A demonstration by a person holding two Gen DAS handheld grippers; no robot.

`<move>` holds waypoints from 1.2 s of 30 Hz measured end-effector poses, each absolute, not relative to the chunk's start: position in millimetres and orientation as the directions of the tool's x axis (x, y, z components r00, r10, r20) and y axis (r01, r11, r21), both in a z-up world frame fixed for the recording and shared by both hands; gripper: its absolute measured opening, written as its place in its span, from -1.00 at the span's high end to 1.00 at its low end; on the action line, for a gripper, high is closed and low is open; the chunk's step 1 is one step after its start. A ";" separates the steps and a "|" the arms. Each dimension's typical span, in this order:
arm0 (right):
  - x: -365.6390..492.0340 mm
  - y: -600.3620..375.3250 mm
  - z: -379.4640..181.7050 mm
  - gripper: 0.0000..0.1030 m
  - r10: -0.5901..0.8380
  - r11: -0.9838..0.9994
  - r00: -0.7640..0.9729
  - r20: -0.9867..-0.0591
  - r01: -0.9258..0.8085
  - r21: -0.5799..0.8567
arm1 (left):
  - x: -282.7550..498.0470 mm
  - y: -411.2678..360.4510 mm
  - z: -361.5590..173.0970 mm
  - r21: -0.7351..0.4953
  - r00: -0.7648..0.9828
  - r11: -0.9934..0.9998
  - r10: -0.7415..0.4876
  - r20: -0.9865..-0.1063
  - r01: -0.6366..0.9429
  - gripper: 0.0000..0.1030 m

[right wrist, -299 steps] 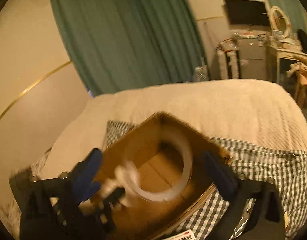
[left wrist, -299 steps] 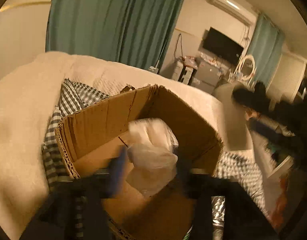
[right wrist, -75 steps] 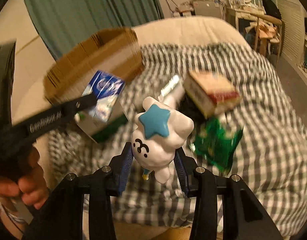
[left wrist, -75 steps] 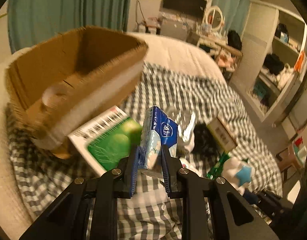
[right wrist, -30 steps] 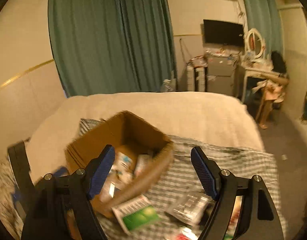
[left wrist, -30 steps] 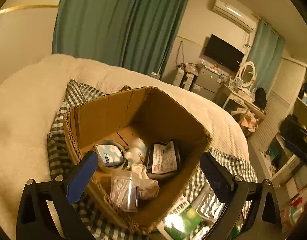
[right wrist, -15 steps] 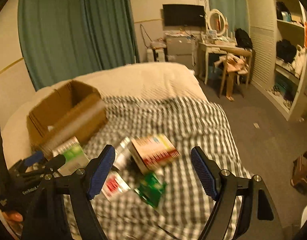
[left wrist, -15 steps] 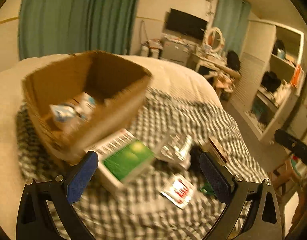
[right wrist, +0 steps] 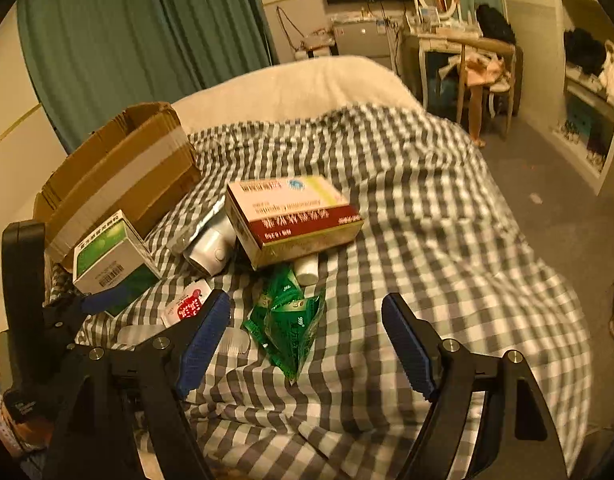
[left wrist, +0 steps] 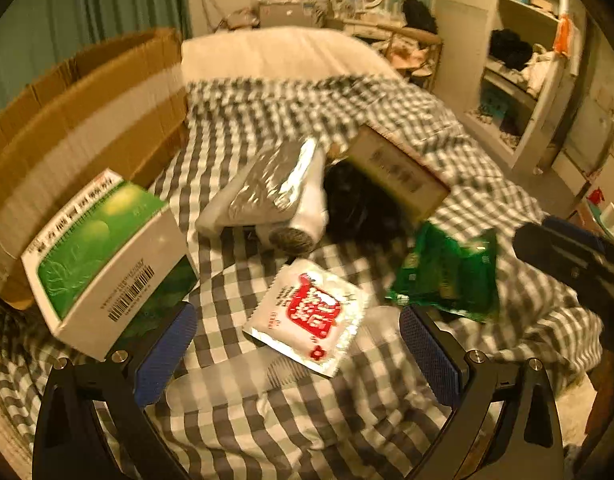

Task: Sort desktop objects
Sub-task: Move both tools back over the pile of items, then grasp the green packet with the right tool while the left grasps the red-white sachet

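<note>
A: How is the sorting going?
B: Both grippers, left gripper (left wrist: 297, 354) and right gripper (right wrist: 305, 340), are hovering wide apart, empty; the red sachet (left wrist: 309, 314), green packet (right wrist: 287, 326) and boxes (right wrist: 291, 216) are lying on the checked cloth (right wrist: 407, 208) beside the cardboard box (right wrist: 119, 176); much is waiting.

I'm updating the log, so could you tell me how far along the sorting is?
Done: cannot tell; the cardboard box interior is hidden. In hand: nothing; left gripper and right gripper are open. Left: green box, red-and-white sachet, green packet, red-banded box.
</note>
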State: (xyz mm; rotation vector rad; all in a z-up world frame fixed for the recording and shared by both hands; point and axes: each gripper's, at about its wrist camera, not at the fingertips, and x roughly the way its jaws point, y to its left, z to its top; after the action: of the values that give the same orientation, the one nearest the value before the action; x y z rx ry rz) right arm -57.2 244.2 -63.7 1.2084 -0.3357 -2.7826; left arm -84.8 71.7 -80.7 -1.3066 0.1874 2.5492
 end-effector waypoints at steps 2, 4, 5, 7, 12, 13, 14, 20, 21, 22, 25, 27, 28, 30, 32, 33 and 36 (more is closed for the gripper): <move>-62.9 237.5 -75.1 -0.51 -0.173 -0.970 -0.672 -0.720 -0.009 0.242 | -91.7 66.7 -88.2 -0.036 -0.545 -0.965 0.177 -0.820 -0.259 -1.00; -70.1 235.1 -83.6 -0.51 -0.187 -0.966 -0.663 -0.725 -0.010 0.258 | -94.8 65.9 -93.4 -0.057 -0.539 -0.968 0.184 -0.822 -0.244 -1.00; -73.5 234.3 -88.1 -0.51 -0.195 -0.963 -0.659 -0.726 -0.010 0.268 | -95.7 67.7 -95.1 -0.063 -0.534 -0.966 0.193 -0.823 -0.251 -1.00; -77.4 233.1 -93.0 -0.46 -0.203 -0.960 -0.655 -0.728 -0.011 0.278 | -95.6 74.6 -98.2 -0.063 -0.530 -0.957 0.211 -0.821 -0.283 -1.00; -76.9 233.1 -107.8 0.17 -0.195 -0.962 -0.647 -0.737 -0.022 0.273 | -99.1 93.5 -108.0 -0.009 -0.500 -0.927 0.209 -0.841 -0.374 -1.00; -75.4 236.6 -108.4 0.28 -0.209 -0.955 -0.651 -0.729 -0.023 0.295 | -99.5 93.2 -108.4 0.016 -0.510 -0.931 0.186 -0.840 -0.365 -1.00; -75.2 238.5 -107.6 0.34 -0.221 -0.950 -0.651 -0.726 -0.023 0.311 | -99.8 91.9 -109.0 0.031 -0.522 -0.935 0.169 -0.836 -0.353 -1.00; -67.7 241.2 -101.3 0.35 -0.239 -0.940 -0.654 -0.717 -0.029 0.340 | -103.2 83.7 -114.7 0.007 -0.483 -0.940 0.168 -0.860 -0.341 -0.62; -65.7 242.5 -99.8 0.35 -0.241 -0.938 -0.657 -0.715 -0.032 0.345 | -103.6 83.0 -112.4 0.004 -0.482 -0.941 0.170 -0.860 -0.339 -0.30; -63.6 243.9 -98.1 0.35 -0.245 -0.934 -0.659 -0.712 -0.036 0.354 | -104.9 80.5 -111.1 0.011 -0.483 -0.941 0.164 -0.860 -0.338 -0.21; -60.3 245.5 -95.3 0.35 -0.241 -0.930 -0.664 -0.707 -0.051 0.365 | -105.5 79.0 -111.9 -0.002 -0.470 -0.940 0.173 -0.866 -0.341 -0.16; -57.9 245.2 -91.5 0.35 -0.239 -0.930 -0.667 -0.705 -0.051 0.364 | -105.2 80.0 -111.0 0.004 -0.471 -0.940 0.167 -0.866 -0.341 0.01; -57.0 244.9 -90.1 0.35 -0.237 -0.931 -0.669 -0.705 -0.050 0.361 | -103.5 80.7 -109.9 0.010 -0.474 -0.938 0.165 -0.865 -0.346 0.03; -55.6 244.5 -87.1 0.35 -0.235 -0.933 -0.672 -0.703 -0.047 0.357 | -104.0 79.9 -108.0 0.019 -0.480 -0.934 0.165 -0.862 -0.356 0.08; -54.3 244.0 -82.6 0.35 -0.234 -0.934 -0.680 -0.695 -0.041 0.355 | -101.8 80.1 -103.0 0.018 -0.491 -0.933 0.172 -0.854 -0.359 0.08; -54.2 243.9 -80.1 0.35 -0.235 -0.935 -0.683 -0.692 -0.037 0.353 | -101.6 80.2 -99.8 0.017 -0.500 -0.934 0.175 -0.848 -0.356 0.09; -52.3 245.4 -69.9 0.35 -0.232 -0.937 -0.697 -0.678 -0.027 0.349 | -99.6 77.9 -87.3 0.004 -0.528 -0.936 0.196 -0.826 -0.353 0.09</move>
State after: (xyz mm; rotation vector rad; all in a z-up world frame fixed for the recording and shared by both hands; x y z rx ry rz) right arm -52.3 245.4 -69.9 1.1683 -0.5114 -2.7467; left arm -99.6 77.9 -87.3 -1.3146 0.2450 2.4881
